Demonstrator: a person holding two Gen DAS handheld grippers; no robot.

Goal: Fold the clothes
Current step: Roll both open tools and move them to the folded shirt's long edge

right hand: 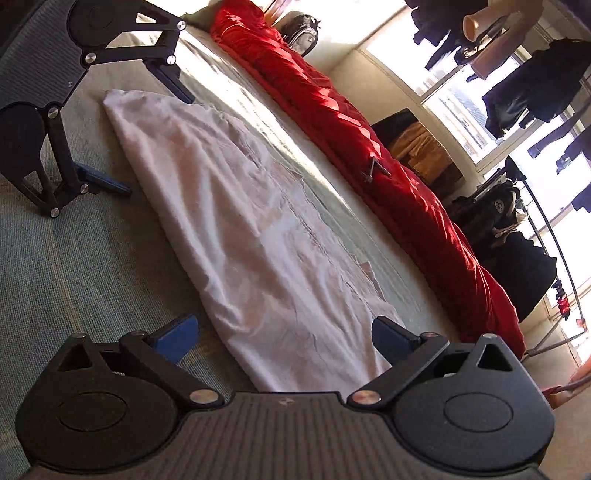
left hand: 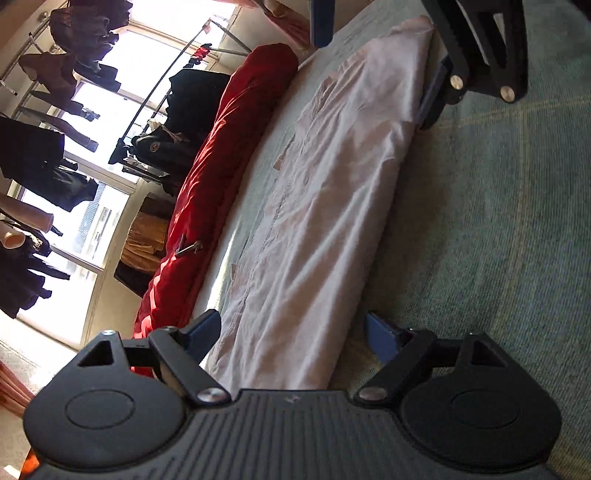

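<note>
Grey-green bed cover, pale pink garment folded long on it, red duvet beyond, sunlit windows with hanging clothes; left gripper and right gripper at opposite garment ends, jaws wide, holding nothing; backpack only in right view

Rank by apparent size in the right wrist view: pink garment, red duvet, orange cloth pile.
1-2. Pink garment and red duvet: similar; garment is nearer, so unsure.
3. Orange cloth pile: smallest.
</note>
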